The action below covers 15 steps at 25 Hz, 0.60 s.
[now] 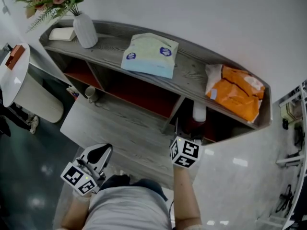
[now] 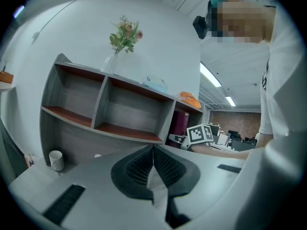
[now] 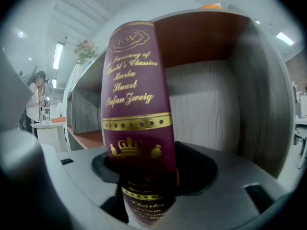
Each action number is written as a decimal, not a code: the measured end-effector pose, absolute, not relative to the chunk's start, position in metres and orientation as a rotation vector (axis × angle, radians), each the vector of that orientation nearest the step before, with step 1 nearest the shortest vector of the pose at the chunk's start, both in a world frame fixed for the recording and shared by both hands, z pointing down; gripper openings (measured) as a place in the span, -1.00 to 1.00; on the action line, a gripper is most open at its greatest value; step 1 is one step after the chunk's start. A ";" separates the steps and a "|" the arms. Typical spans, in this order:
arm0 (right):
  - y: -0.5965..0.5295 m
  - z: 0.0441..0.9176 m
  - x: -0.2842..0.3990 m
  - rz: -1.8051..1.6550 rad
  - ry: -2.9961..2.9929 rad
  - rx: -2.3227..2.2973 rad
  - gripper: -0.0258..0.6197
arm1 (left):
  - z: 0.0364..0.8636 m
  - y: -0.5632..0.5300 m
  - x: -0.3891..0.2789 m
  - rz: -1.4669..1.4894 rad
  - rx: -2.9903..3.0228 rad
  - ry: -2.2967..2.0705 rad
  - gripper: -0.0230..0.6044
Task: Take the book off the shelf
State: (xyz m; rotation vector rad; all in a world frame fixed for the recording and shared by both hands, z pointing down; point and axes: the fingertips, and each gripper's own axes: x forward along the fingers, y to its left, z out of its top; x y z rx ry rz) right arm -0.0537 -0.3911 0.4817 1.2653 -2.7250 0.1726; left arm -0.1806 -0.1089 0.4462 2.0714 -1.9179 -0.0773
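A thick maroon book (image 3: pixel 136 90) with gold lettering stands upright in the right-hand compartment of the grey shelf unit (image 1: pixel 192 78). My right gripper (image 3: pixel 144 162) is open, with its jaws on either side of the lower spine. In the head view the right gripper (image 1: pixel 184 128) reaches into that compartment, and the shelf top hides the book there. The left gripper view shows the book (image 2: pixel 181 123) as a purple block beside the right gripper's marker cube. My left gripper (image 2: pixel 153 152) is shut and empty. It hangs low at the left (image 1: pixel 101 151), away from the shelf.
On the shelf top stand a white vase of flowers (image 1: pixel 85 30), a pale soft package (image 1: pixel 151 54) and an orange bag (image 1: pixel 235 92). A white mug (image 1: pixel 90 94) sits on the floor at the shelf's foot. A round white table (image 1: pixel 14 71) stands at the far left.
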 end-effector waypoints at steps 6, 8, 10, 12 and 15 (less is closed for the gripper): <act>-0.393 0.482 -0.050 0.150 -2.701 1.301 -0.15 | 0.445 -0.104 -0.183 -0.085 2.063 -1.927 -0.88; -0.390 0.481 -0.047 0.149 -2.703 1.302 -0.18 | 0.444 -0.104 -0.183 -0.088 2.071 -1.921 -0.88; -0.384 0.480 -0.045 0.145 -2.701 1.302 -0.19 | 0.442 -0.104 -0.182 -0.090 2.082 -1.913 -0.88; -0.378 0.479 -0.043 0.145 -2.701 1.301 -0.19 | 0.441 -0.104 -0.181 -0.089 2.095 -1.900 -0.88; -0.366 0.478 -0.039 0.159 -2.700 1.299 -0.19 | 0.440 -0.104 -0.177 -0.088 2.121 -1.871 -0.88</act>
